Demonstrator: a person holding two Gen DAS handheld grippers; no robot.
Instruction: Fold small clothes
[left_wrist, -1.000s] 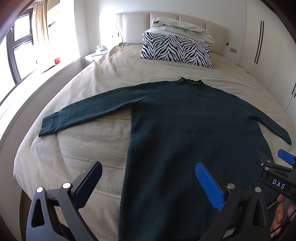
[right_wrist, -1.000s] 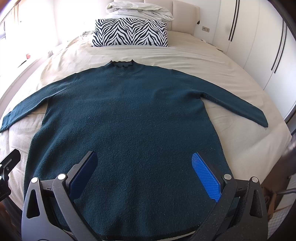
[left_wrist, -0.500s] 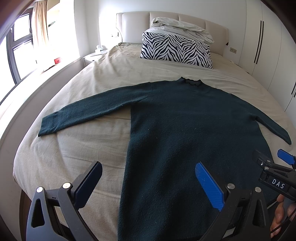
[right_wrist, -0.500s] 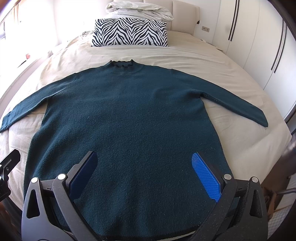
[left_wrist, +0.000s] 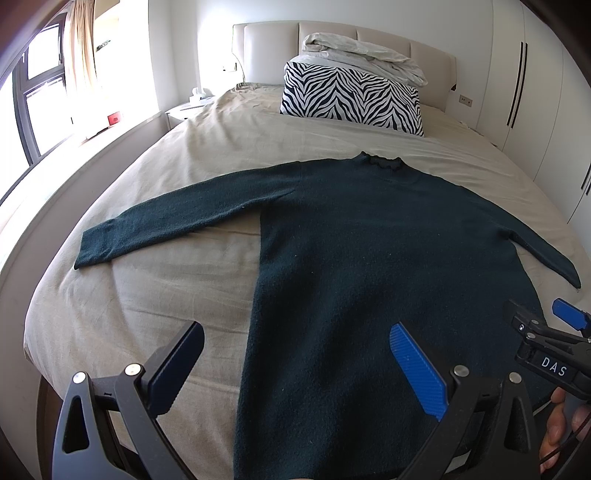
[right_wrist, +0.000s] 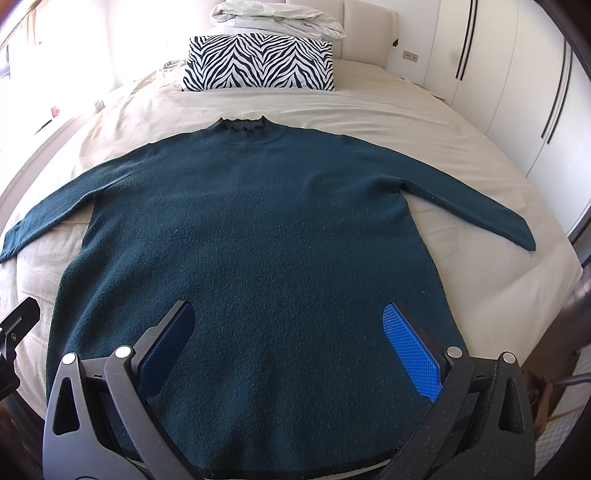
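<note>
A dark teal knit sweater (left_wrist: 369, 258) lies flat, front up, on the beige bed, sleeves spread to both sides, collar toward the headboard; it fills the right wrist view (right_wrist: 251, 229). My left gripper (left_wrist: 295, 354) is open and empty, hovering above the sweater's lower left edge near the hem. My right gripper (right_wrist: 288, 332) is open and empty, hovering above the middle of the hem. The right gripper also shows at the right edge of the left wrist view (left_wrist: 546, 343).
The beige bedsheet (left_wrist: 166, 280) covers the bed. A zebra-striped pillow (left_wrist: 351, 98) with a folded pale duvet (left_wrist: 362, 57) on it stands at the headboard. A window and ledge run along the left, white wardrobes (right_wrist: 517, 92) along the right.
</note>
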